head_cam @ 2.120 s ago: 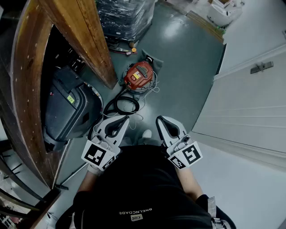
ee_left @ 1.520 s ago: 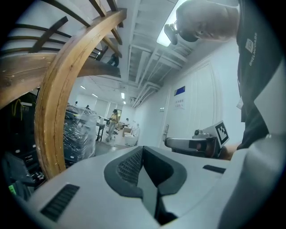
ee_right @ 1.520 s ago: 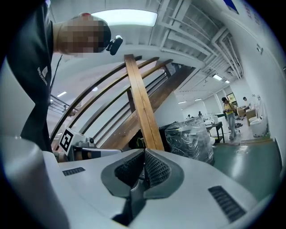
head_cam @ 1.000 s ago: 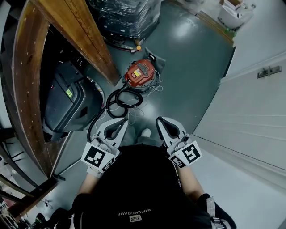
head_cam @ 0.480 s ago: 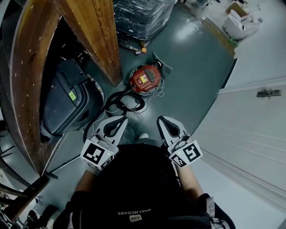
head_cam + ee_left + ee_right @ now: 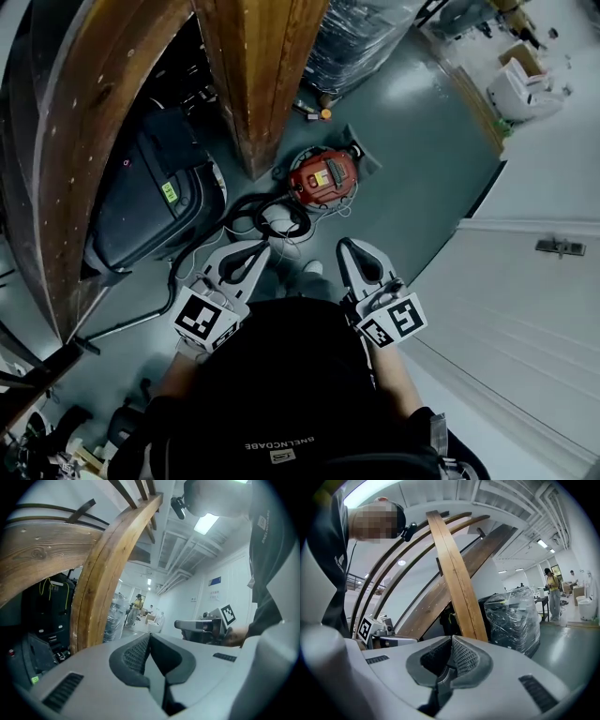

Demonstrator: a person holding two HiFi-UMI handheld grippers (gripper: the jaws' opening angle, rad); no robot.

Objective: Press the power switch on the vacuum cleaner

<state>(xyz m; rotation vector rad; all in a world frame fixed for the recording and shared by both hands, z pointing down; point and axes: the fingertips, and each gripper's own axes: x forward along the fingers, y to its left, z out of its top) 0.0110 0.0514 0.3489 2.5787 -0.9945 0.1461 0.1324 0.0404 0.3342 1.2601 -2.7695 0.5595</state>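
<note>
Red, rounded plastic vacuum cleaner [image 6: 323, 176], black top strip slanting far-right, sat ahead of left hand-held gripper [image 6: 255, 249] and right hand-held gripper [image 6: 346, 246]; both were closed and empty.

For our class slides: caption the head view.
Left gripper and right gripper, both shut, held short of the red vacuum.

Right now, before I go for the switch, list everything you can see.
vacuum cleaner: one, red, on the floor ahead of both claws
hose: one, black, coiled on the floor between the vacuum cleaner and the claws
wooden beams: two, brown, left and ahead
bin: one, dark grey, left, under the beams
wrapped pallet: one, black under clear film, beyond the vacuum cleaner
door: one, white, right
left claw: one, grey, shut, empty
right claw: one, grey, shut, empty
</note>
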